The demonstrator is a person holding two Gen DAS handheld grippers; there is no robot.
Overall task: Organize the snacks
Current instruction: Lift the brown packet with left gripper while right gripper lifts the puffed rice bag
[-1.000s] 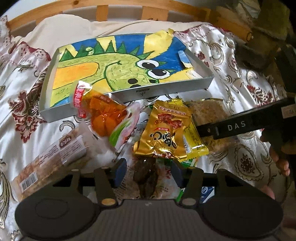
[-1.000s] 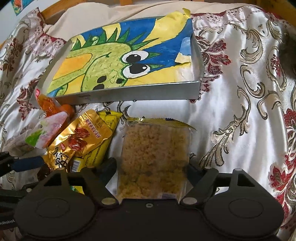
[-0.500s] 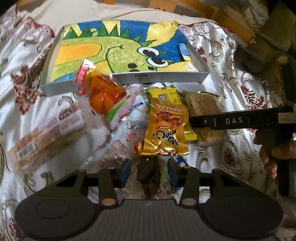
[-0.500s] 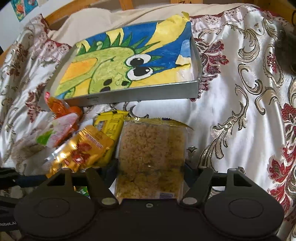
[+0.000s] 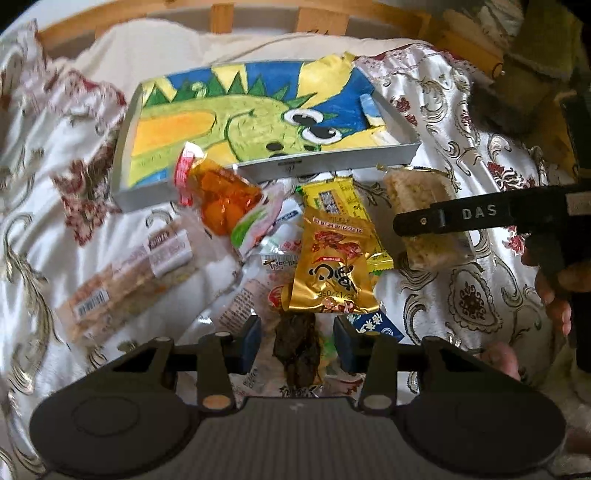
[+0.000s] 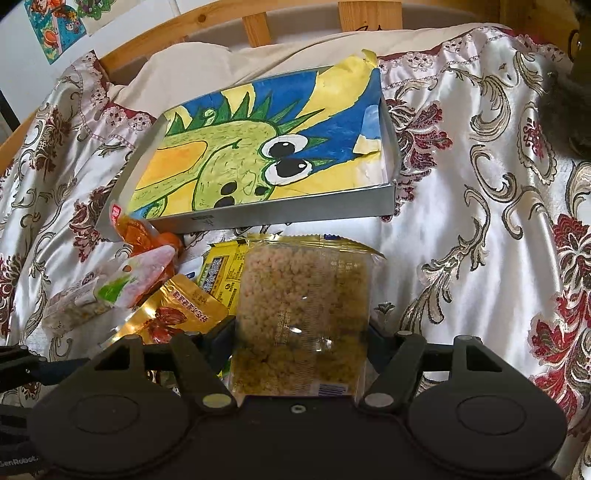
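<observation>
A shallow grey box (image 5: 332,162) lined with a green dinosaur drawing lies on the bedspread; it also shows in the right wrist view (image 6: 295,218). A heap of snack packs lies in front of it. My left gripper (image 5: 297,341) is open, its fingers on either side of a dark dried-snack pack (image 5: 297,350), below a gold pack (image 5: 332,273). My right gripper (image 6: 301,334) is shut on a clear pack of puffed rice cake (image 6: 303,306) and holds it lifted. The right gripper's finger (image 5: 454,218) crosses that pack (image 5: 421,195) in the left wrist view.
An orange jelly bag (image 5: 221,203), a long cracker pack (image 5: 129,273), a yellow pack (image 5: 340,203) and a blue-white wrapper (image 5: 373,325) lie in the heap. A wooden bed frame (image 6: 255,22) runs behind. Patterned satin bedspread (image 6: 480,221) spreads to the right.
My right gripper has lifted the rice cake pack up off the bedspread. My left gripper has stayed around the dark snack pack with little movement.
</observation>
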